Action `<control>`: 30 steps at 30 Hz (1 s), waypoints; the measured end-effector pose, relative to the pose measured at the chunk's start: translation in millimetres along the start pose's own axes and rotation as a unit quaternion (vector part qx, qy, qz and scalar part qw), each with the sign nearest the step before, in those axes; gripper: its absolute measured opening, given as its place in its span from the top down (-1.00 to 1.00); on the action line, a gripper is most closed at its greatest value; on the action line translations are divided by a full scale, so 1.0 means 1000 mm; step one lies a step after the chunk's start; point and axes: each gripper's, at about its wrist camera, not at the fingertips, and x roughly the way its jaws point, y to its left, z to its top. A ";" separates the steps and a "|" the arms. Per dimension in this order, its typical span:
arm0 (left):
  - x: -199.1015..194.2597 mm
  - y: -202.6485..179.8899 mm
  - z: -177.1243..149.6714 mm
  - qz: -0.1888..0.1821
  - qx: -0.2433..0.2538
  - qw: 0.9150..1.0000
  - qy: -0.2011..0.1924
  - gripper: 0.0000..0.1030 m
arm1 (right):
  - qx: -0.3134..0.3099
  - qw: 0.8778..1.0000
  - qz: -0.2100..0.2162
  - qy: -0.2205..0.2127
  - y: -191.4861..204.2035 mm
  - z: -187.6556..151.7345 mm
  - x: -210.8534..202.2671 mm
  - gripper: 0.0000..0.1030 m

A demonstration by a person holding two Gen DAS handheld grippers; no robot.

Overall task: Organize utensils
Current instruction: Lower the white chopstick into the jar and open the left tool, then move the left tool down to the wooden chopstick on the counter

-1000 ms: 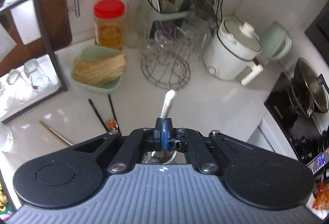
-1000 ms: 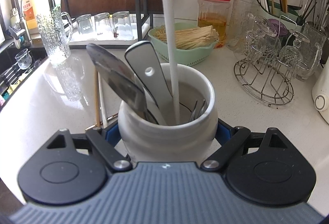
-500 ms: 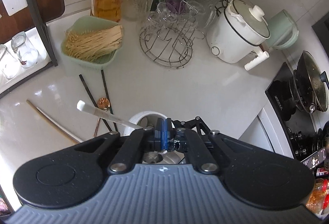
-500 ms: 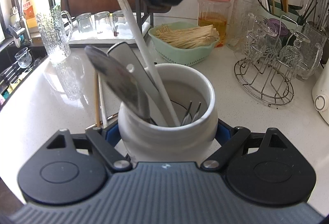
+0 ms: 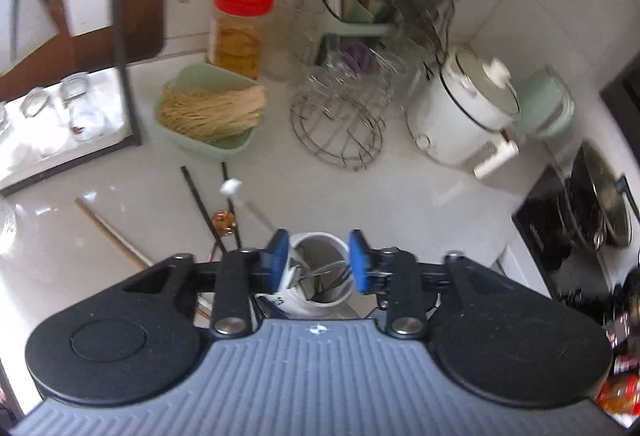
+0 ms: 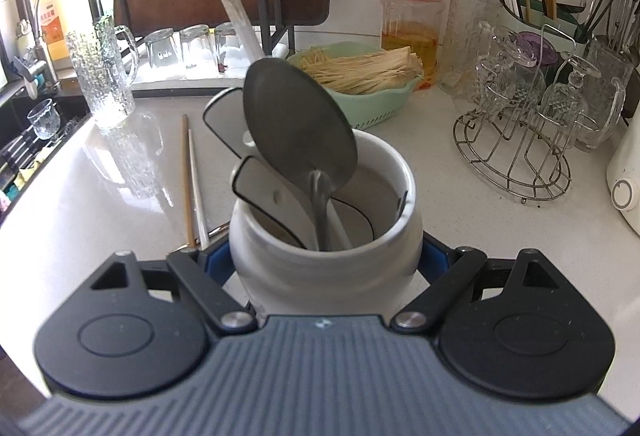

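Note:
My right gripper (image 6: 324, 256) is shut on a white ceramic utensil jar (image 6: 324, 260), held on the counter. The jar holds a large metal spoon (image 6: 300, 131), flat grey handles (image 6: 264, 191) and a white-handled utensil (image 6: 236, 19) that leans up to the left. My left gripper (image 5: 318, 260) is open, right above the jar's mouth (image 5: 320, 268); the white handle (image 5: 240, 199) sticks out to the left of its blue pads (image 5: 278, 250). Chopsticks (image 6: 192, 175) and a copper spoon (image 5: 224, 220) lie on the counter to the left.
A green basket of noodles (image 6: 360, 79), a red-lidded jar (image 6: 412, 23) and a wire rack with glasses (image 6: 520, 139) stand behind. A rice cooker (image 5: 464, 115) is at right, a stove (image 5: 580, 220) further right. The sink (image 6: 32, 131) and glasses lie left.
My left gripper has opened and let go of the white-handled utensil, which now rests in the jar. The large spoon has tipped toward the middle.

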 end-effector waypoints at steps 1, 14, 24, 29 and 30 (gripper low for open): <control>-0.004 0.003 -0.004 0.005 0.000 1.000 -0.008 0.02 | 0.004 1.000 0.001 -0.004 -0.001 0.000 -0.001 -0.77; -0.050 0.052 -0.062 0.083 -0.068 0.984 -0.143 -0.31 | 0.016 1.000 0.011 -0.017 -0.011 0.006 -0.005 -1.00; -0.020 0.105 -0.107 0.132 -0.163 0.968 -0.141 -0.31 | 0.001 1.000 0.012 -0.017 -0.005 0.004 -0.005 -0.80; 0.008 0.125 -0.122 0.152 -0.195 0.962 -0.118 -0.31 | -0.010 1.000 0.008 -0.013 -0.001 0.006 -0.003 -0.77; 0.012 0.128 -0.124 0.154 -0.198 0.961 -0.115 -0.31 | -0.010 1.000 0.008 -0.013 -0.001 0.006 -0.003 -0.76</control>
